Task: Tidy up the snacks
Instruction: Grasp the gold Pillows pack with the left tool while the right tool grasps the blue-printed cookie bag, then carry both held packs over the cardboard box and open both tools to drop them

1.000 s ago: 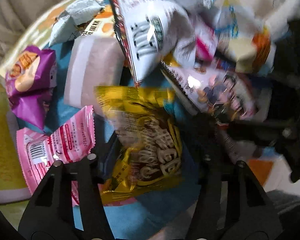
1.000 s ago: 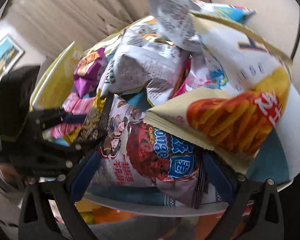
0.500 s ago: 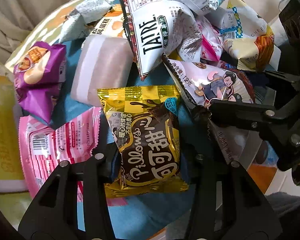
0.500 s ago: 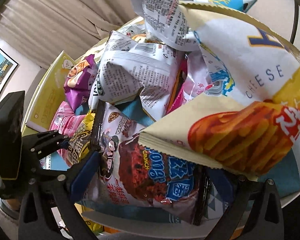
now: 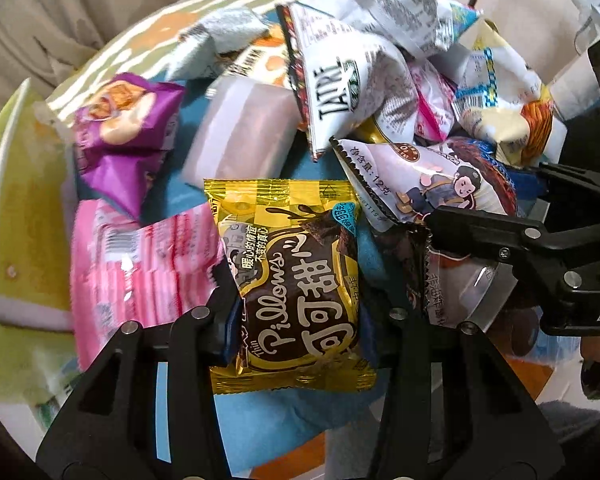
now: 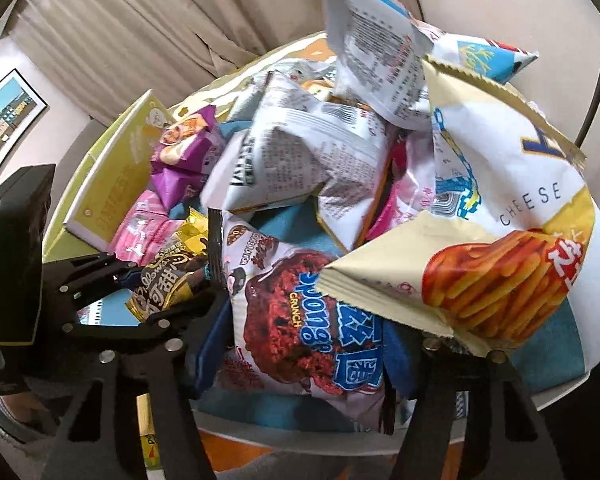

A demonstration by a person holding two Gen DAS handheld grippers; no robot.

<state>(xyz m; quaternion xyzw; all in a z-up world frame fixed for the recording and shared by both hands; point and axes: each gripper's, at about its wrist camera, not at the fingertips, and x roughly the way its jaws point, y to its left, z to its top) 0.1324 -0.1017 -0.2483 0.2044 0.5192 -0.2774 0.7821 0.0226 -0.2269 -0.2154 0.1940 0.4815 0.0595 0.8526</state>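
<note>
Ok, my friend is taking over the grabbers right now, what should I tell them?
Left tool: shut on the gold chocolate packet, gripped by its sides.
Right tool: jaws closing around the red crunch packet; grip not settled yet.
Everything else is in one heap on the round table: cheese sticks bag, purple packets, pink packet, white bags.
Done: nothing sorted that I can see.
Left: carry these two off, then sort the heap.
</note>
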